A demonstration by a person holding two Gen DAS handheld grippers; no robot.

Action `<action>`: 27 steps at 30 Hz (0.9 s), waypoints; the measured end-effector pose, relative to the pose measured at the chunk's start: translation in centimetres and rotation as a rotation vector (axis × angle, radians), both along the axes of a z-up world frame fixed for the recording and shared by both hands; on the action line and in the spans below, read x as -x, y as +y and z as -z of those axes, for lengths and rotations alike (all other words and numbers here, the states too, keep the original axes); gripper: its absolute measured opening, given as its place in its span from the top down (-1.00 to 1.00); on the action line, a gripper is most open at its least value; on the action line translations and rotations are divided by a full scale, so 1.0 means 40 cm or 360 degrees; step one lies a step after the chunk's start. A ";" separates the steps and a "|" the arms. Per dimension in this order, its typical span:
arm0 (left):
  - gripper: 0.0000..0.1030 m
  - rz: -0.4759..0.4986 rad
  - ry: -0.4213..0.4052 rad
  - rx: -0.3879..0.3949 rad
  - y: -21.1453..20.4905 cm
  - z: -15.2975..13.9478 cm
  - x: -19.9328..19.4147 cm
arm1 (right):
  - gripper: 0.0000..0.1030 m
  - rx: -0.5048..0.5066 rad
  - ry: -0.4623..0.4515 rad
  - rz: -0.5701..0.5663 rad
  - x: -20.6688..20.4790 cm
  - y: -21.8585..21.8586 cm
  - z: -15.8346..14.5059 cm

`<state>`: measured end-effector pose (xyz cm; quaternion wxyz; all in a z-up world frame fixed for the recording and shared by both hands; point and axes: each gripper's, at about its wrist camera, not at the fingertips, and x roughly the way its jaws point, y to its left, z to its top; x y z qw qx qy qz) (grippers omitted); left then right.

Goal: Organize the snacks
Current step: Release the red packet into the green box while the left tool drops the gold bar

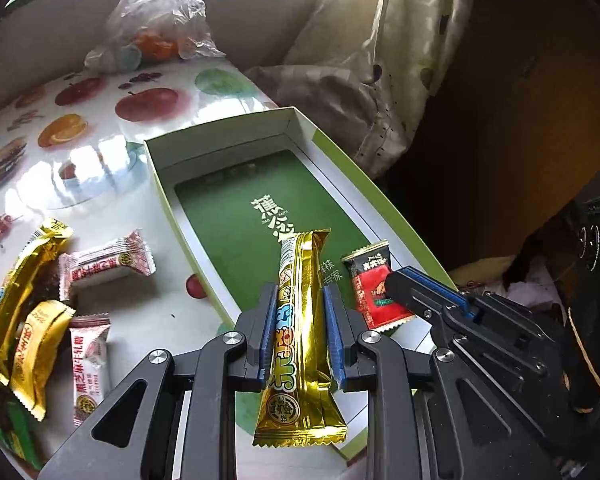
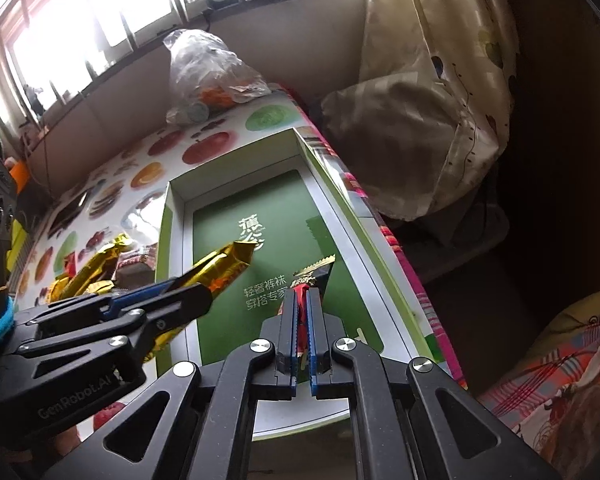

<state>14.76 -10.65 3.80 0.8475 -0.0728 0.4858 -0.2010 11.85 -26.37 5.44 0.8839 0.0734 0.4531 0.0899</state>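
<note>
A glossy bench (image 1: 100, 184) printed with apples, orange slices and other fruit stands under a barred window, with a pale patterned curtain (image 2: 440, 80) bunched at its far right. At the back of the bench sits a crumpled clear plastic bag (image 1: 160, 12) with something orange inside.

On the bench lies an open, shallow cardboard box (image 1: 228, 140), lime green outside with white walls and a dark green floor printed with pale Chinese characters.

The left tongs (image 1: 300, 308) are closed on a long, shiny gold foil snack bar (image 1: 300, 320), their blue pads pressing its sides; the bar points into the box and carries cartoon lettering and a round seal. The right tongs (image 2: 302, 320) are nearly closed, pinching a small red and black crinkle-edged packet (image 1: 374, 288) over the right side of the box floor.

Left of the box, loose on the bench, lie two pink and white wrapped candies (image 1: 108, 264) with red Chinese writing, and several gold foil packets (image 1: 36, 344). One tong arm in the right wrist view reads "GenRobot.AI".
</note>
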 end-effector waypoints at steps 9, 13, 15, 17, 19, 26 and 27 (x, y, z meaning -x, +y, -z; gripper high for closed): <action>0.47 0.0005 0.0003 0.0037 0.002 0.002 0.002 | 0.73 -0.0004 0.0003 0.0042 0.011 -0.011 0.001; 0.21 -0.0002 -0.0015 0.0037 0.008 -0.011 0.007 | 0.58 -0.0002 -0.0015 0.0060 0.020 -0.013 -0.008; 0.20 -0.0012 -0.0026 0.0041 0.015 -0.021 0.016 | 0.52 0.0005 -0.0020 0.0069 0.026 -0.014 -0.012; 0.20 -0.0023 -0.0034 0.0037 0.020 -0.032 0.024 | 0.50 0.0022 -0.0035 0.0066 0.034 -0.010 -0.022; 0.20 -0.0035 -0.0063 0.0031 0.031 -0.049 0.040 | 0.43 0.0027 -0.0054 0.0061 0.043 -0.003 -0.034; 0.20 -0.0082 -0.0199 -0.0021 0.084 -0.108 0.115 | 0.34 0.0124 -0.0142 0.0027 0.092 0.042 -0.080; 0.20 -0.0088 -0.0211 -0.0028 0.089 -0.110 0.121 | 0.34 0.0132 -0.0150 0.0034 0.099 0.047 -0.085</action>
